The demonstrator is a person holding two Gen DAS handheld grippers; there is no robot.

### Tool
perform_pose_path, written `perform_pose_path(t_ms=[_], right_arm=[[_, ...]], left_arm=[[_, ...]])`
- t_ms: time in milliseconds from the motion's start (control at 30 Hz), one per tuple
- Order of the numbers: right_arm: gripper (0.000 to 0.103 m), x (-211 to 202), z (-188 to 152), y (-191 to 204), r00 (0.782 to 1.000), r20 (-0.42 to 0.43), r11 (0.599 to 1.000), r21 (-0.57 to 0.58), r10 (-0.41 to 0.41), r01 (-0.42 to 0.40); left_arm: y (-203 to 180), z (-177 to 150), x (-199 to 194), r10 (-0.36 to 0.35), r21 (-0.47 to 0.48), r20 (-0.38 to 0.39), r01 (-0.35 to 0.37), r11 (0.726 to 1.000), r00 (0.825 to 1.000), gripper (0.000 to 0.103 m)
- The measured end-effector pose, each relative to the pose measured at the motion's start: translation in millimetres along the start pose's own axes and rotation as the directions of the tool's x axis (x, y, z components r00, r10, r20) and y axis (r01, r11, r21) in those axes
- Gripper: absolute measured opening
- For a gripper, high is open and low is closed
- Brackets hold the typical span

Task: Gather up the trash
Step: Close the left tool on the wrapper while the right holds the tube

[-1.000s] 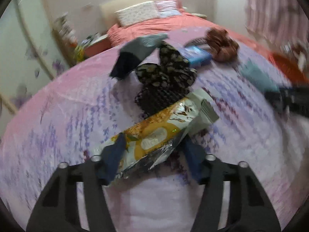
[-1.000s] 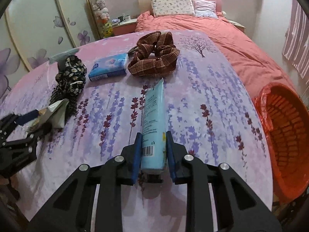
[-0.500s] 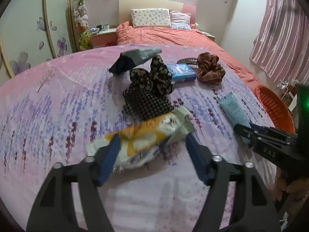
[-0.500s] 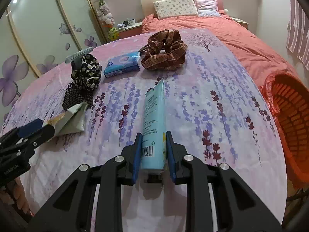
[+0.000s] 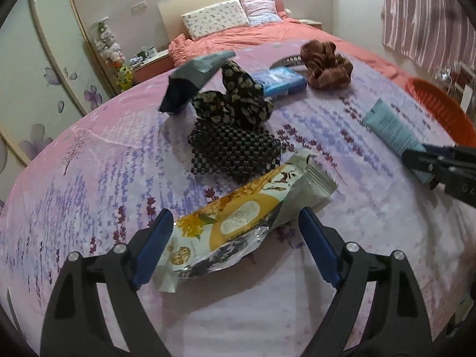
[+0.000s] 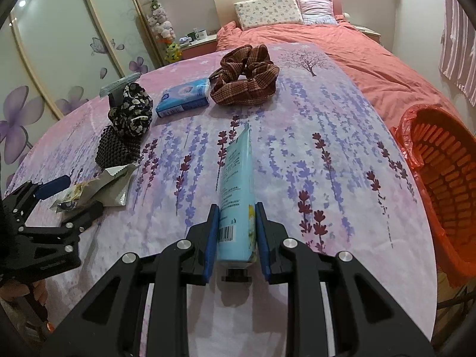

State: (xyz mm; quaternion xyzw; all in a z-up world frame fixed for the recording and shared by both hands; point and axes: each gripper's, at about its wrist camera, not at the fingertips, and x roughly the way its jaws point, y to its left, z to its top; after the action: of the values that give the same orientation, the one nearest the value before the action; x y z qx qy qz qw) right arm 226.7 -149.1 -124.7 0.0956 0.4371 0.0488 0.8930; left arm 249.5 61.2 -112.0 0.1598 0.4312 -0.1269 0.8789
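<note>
On the lavender-print tablecloth (image 6: 312,136), the left gripper (image 5: 235,247) has just been opening its jaws; they now stand wide apart around the near end of a yellow snack wrapper (image 5: 253,214), the left blue pad just beside its edge, the right pad clear of it. The right gripper (image 6: 237,235) is clamped on the capped end of a light-blue tube (image 6: 238,184), which points away across the cloth. Beyond the wrapper lie a black checkered cloth (image 5: 235,148), a floral scrunchie (image 5: 238,104), a grey packet (image 5: 193,80), a blue tissue pack (image 6: 183,98) and a brown plaid scrunchie (image 6: 245,77). An orange basket (image 6: 446,178) stands off the table's right edge.
</note>
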Motion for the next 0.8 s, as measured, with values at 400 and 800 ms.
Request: perform_pose_path(t_ms=[400,800], right_arm=[[0.024,0.3,-1.9,0.2,0.999,0.032,0.999,-0.007,-0.039,0.04],[0.024,2.4,0.9,-5.1,0.999,0.031,0.999,0.011,-0.033,0.033]], left_arm=[[-9.9,6.2,3.5,-0.037,-0.124,-0.007,0.036,0.992,0.999,0.031],[-17.5,12.0,5.0,-0.049,-0.189,-0.005,0.047,0.981,0.999,0.047]])
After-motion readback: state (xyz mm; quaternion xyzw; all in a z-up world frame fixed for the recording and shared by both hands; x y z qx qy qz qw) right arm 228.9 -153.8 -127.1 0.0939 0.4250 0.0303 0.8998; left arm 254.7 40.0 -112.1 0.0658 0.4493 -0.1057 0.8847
